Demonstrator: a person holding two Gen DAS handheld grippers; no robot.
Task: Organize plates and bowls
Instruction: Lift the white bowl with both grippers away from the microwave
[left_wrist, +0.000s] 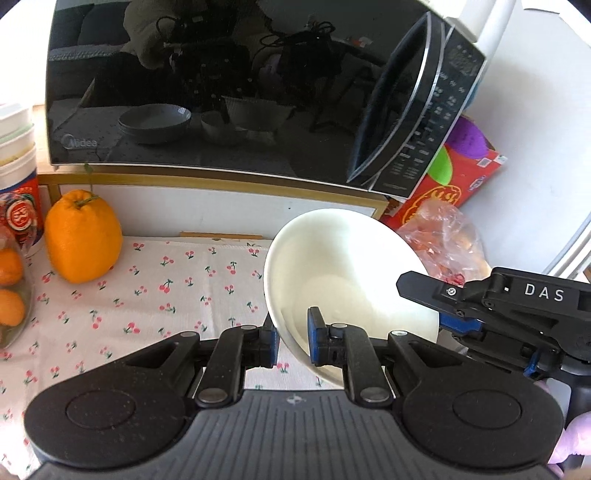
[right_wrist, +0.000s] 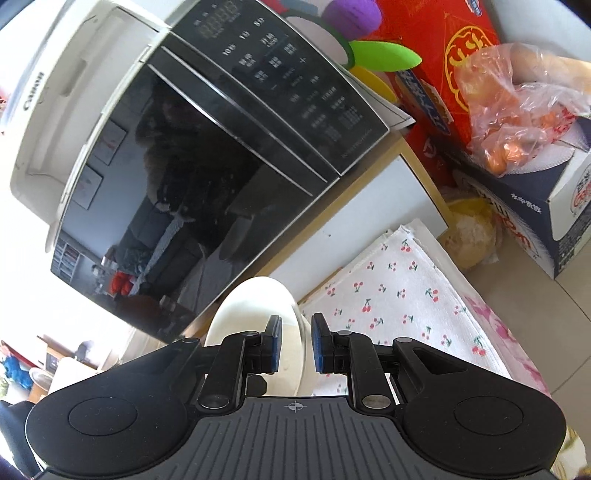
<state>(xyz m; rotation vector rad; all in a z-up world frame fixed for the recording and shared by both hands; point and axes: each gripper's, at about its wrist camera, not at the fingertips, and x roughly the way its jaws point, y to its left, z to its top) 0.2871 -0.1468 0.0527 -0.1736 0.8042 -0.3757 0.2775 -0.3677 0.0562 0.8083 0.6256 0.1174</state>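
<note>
while both grippers are pinching opposite sides of its rim, the bowl (left_wrist: 343, 273) is hanging tilted above the cloth (left_wrist: 147, 291), left gripper (left_wrist: 291, 341) and right gripper (right_wrist: 296, 343) narrowed on it; glazed, stiff, likely slippery and breakable, it is best taken by the rim.
</note>
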